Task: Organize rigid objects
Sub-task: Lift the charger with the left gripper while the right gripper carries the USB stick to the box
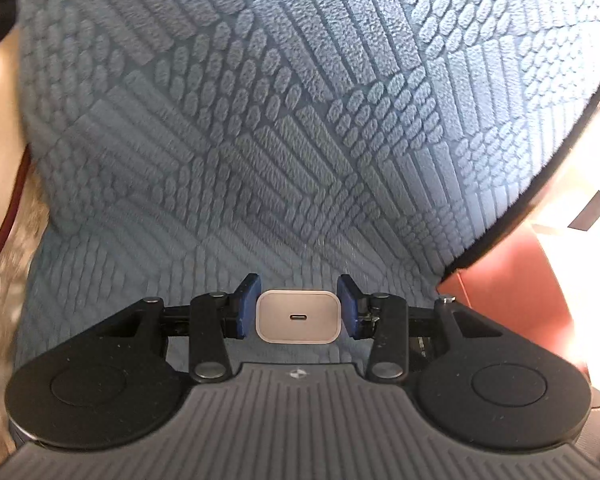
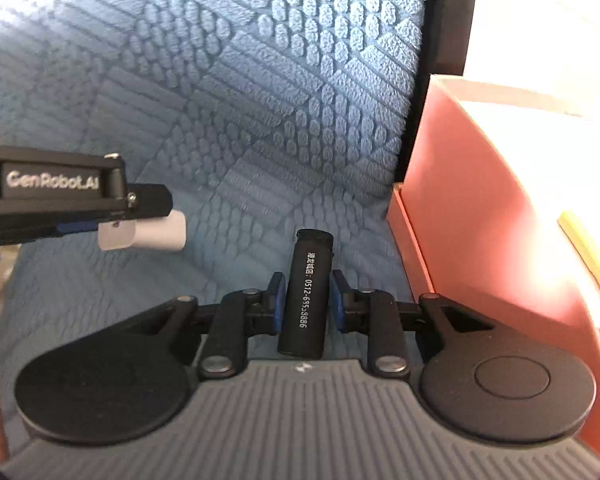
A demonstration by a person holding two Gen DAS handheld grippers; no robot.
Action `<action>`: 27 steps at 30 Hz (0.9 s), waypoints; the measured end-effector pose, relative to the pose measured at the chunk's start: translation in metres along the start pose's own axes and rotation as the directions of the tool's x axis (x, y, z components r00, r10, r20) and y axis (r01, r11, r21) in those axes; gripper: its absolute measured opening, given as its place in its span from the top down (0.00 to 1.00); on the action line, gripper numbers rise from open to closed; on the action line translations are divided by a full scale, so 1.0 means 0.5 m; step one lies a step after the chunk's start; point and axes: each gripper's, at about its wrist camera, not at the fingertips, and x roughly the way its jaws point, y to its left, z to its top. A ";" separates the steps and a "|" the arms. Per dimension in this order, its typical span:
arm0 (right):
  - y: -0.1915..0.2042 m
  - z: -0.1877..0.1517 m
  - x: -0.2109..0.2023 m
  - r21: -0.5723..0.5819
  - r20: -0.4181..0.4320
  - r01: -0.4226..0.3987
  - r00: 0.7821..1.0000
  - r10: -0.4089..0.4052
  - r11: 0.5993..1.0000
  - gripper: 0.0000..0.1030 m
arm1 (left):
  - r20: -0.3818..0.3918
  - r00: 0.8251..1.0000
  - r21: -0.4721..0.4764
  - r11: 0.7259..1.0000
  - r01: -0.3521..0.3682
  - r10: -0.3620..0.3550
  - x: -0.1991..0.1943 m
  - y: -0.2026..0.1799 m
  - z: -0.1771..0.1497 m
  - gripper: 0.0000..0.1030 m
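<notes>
charger, white, usb-c port facing the camera, sits clamped between the blue pads of the left gripper, pads touching both its sides. it hangs above the blue mat, not resting on it as far as the view shows. in the right wrist view the same charger pokes out past the left gripper, which comes in from the left edge with "genrobot.ai" on its side; a clear tab sits over the near part of the charger.

black tube, cylinder with white print and digits along it, stands between the right gripper fingers, lengthwise along them, its far end past the fingertips. left pad touches it; right pad is just beside it, contact there hard to tell, so fingers are narrow around the tube and the grip looks closed on it.

mat is textured, ribbed and pebbled blocks, black edge trim, fills most of both views. pink box is right of the mat, just beside its black edge, near the right gripper. a yellow pen lies inside the box near the right border, dark tip toward the camera. in the left wrist view the box shows at lower right, blown out by glare. brownish blur at left edge of the left view, cannot tell what.
</notes>
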 end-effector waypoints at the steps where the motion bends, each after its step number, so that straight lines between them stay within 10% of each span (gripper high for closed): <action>1: 0.005 -0.008 -0.013 -0.009 -0.006 -0.006 1.000 0.006 1.000 0.74 | -0.002 1.000 -0.005 1.000 -0.002 0.002 -0.007 -0.004 -0.013 0.53; 27: -0.046 -0.239 -0.270 -0.205 -0.073 -0.185 0.982 0.173 0.961 0.74 | -0.045 0.997 0.017 0.997 -0.070 0.071 -0.224 -0.081 -0.344 0.53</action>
